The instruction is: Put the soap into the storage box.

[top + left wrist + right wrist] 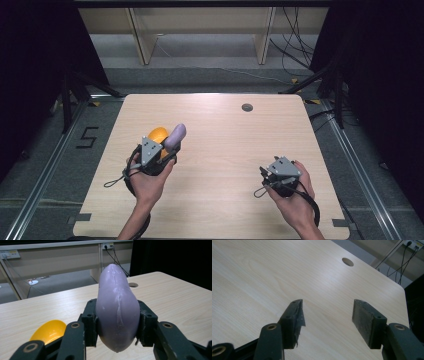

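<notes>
A pale purple, eggplant-shaped object (117,312) stands up between the jaws of my left gripper (117,325), which is shut on it; its tip points away from me. From above, that purple object (175,136) juts out of the left gripper (167,150) at the table's left middle. A yellow bowl (156,137) lies on the table just beside and below it, also seen as a yellow bowl (49,331) low on the left. My right gripper (328,321) is open over bare wood, nothing between its pads; it sits at the right front (265,176).
The light wooden table (220,150) has a round cable hole (247,107) near its far edge, also the hole (347,261). Beyond the table stand wooden bench legs and loose cables on a grey floor. Black curtains flank both sides.
</notes>
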Tool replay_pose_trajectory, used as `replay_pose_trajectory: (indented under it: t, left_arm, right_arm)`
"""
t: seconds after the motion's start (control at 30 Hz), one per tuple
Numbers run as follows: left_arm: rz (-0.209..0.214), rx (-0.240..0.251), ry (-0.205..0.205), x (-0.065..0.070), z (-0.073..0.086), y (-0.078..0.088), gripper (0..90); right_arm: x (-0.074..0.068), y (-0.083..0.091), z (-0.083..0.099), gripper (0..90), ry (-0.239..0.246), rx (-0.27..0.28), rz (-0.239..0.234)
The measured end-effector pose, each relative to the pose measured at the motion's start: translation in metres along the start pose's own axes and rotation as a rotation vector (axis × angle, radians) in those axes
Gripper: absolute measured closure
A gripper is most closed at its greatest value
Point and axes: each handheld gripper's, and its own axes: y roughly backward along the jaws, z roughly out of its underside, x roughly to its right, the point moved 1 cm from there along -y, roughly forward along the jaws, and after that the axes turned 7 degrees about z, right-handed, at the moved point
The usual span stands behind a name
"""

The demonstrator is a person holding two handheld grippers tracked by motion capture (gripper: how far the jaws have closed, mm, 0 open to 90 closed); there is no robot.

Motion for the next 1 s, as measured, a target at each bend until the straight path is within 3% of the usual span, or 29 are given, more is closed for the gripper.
replay_pose_trajectory:
  t: [0.33,0.47,1.0]
  left_arm:
    - [-0.031,0.01,0.008,-0.006,0.001,0.001,58.7]
    - [-0.048,0.017,0.011,-0.01,0.0,0.001,58.7]
    - [-0.128,0.046,0.007,-0.025,-0.002,0.001,58.7]
  right_arm:
    - [0.0,0.0,0.0,41.2,0.01,-0.002,0.016]
    - [-0.001,-0.002,0.001,40.5,-0.002,-0.019,-0.012]
    - [0.0,-0.002,0.001,40.5,-0.006,-0.018,-0.022]
